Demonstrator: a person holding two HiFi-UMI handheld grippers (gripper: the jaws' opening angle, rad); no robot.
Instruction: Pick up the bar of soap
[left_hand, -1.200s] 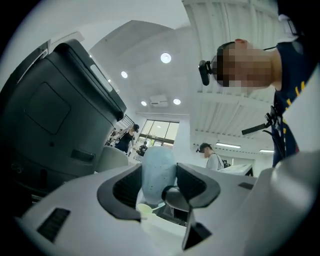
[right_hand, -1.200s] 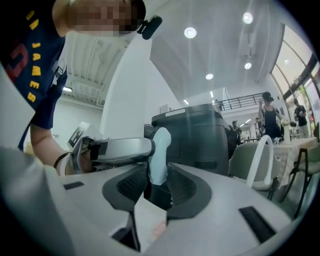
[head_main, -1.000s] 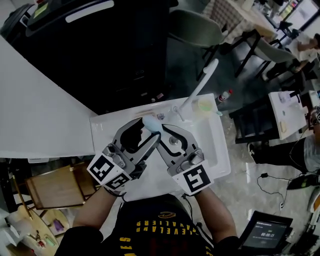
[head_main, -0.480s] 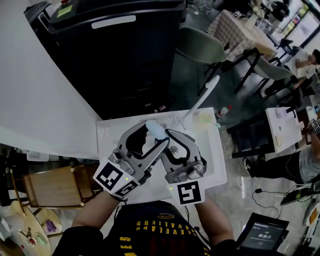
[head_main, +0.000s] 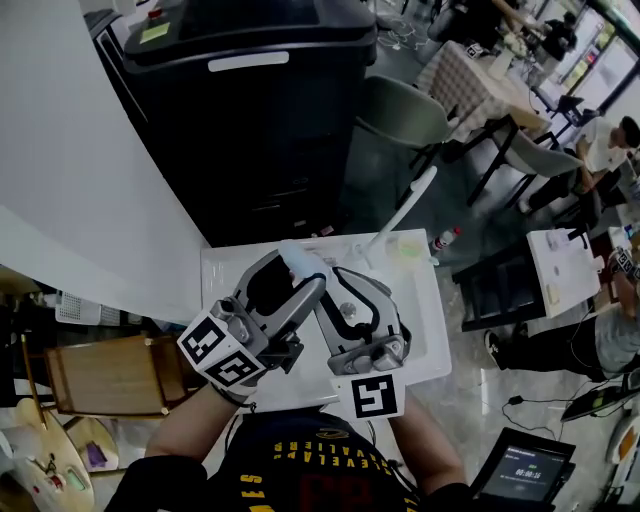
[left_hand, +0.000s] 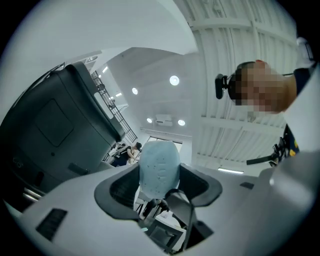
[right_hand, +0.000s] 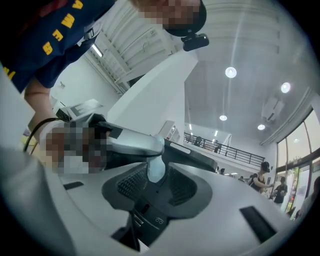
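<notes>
Head view: pale blue bar of soap (head_main: 299, 259), held clear above the white worktop (head_main: 425, 310), over its far edge. Clenched at the tips of the left tongs (head_main: 303, 276); right tongs (head_main: 328, 283) crossing in just beside, over the worktop's middle.

Left gripper view: bar of soap (left_hand: 159, 167) upright between both pads, gripped at its lower half.

Right gripper view: right tongs loosened, just been opening; end of the bar of soap (right_hand: 155, 170) sitting between the pads with no clear pressure, under a finger (right_hand: 135, 144) of the left tongs.
</notes>
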